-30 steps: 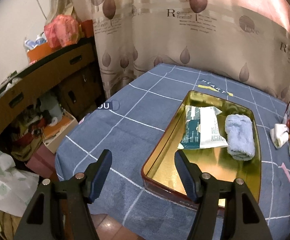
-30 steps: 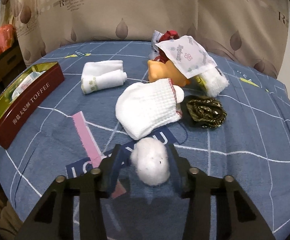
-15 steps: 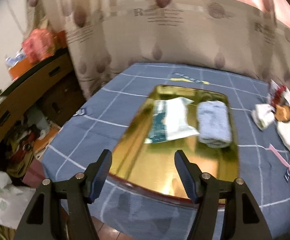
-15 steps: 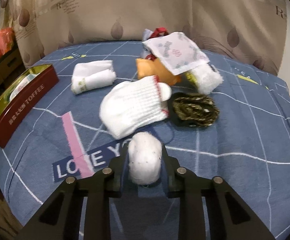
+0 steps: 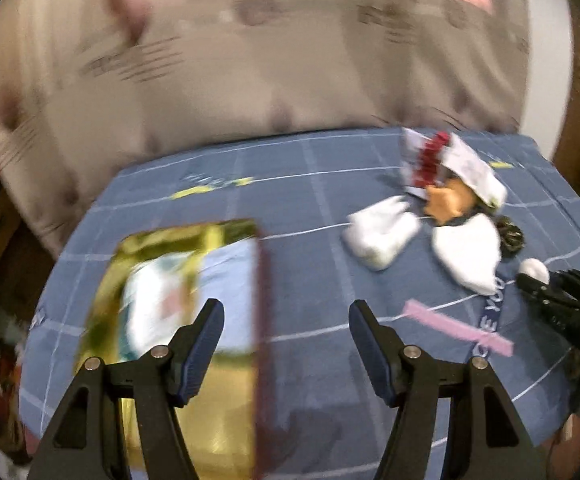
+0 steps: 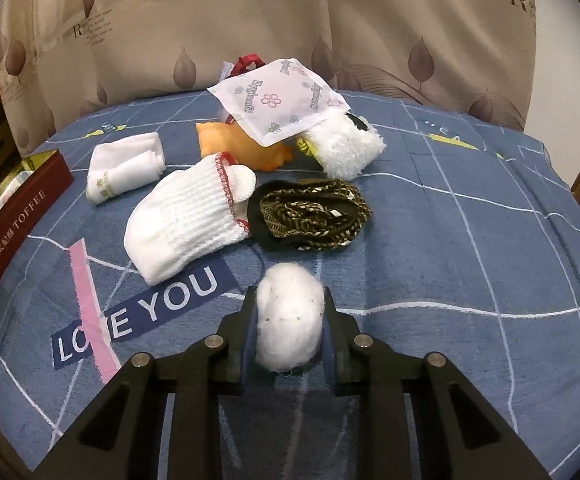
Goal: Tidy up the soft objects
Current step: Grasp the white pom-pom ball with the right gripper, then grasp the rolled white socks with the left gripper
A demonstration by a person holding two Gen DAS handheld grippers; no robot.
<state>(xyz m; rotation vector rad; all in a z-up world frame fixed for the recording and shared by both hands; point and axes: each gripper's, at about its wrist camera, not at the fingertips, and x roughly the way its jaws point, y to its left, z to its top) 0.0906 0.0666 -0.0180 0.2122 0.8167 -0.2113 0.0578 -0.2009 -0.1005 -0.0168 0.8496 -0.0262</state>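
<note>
My right gripper (image 6: 290,320) is shut on a white cotton ball (image 6: 290,320), squeezed between both pads just above the blue cloth. Beyond it lie a white knitted sock (image 6: 187,218), a dark patterned fabric bundle (image 6: 314,212), a rolled white towel (image 6: 123,172), an orange soft toy (image 6: 245,148), a floral tissue pack (image 6: 277,98) and a fluffy white cloth (image 6: 346,146). My left gripper (image 5: 285,324) is open over the blue cloth beside the gold tin (image 5: 225,412), which holds a packet (image 5: 149,312) and a light blue towel (image 5: 229,280). The right gripper (image 5: 546,288) shows at that view's right edge.
The red-sided toffee tin (image 6: 17,220) stands at the left edge of the blue bedcover (image 6: 470,260). A patterned beige curtain (image 6: 370,20) hangs behind the bed. The left wrist view is blurred by motion.
My right gripper closed on the cotton ball and lifted it slightly. My left gripper swung right, so the tin slid to the view's left and the pile of soft things came into sight.
</note>
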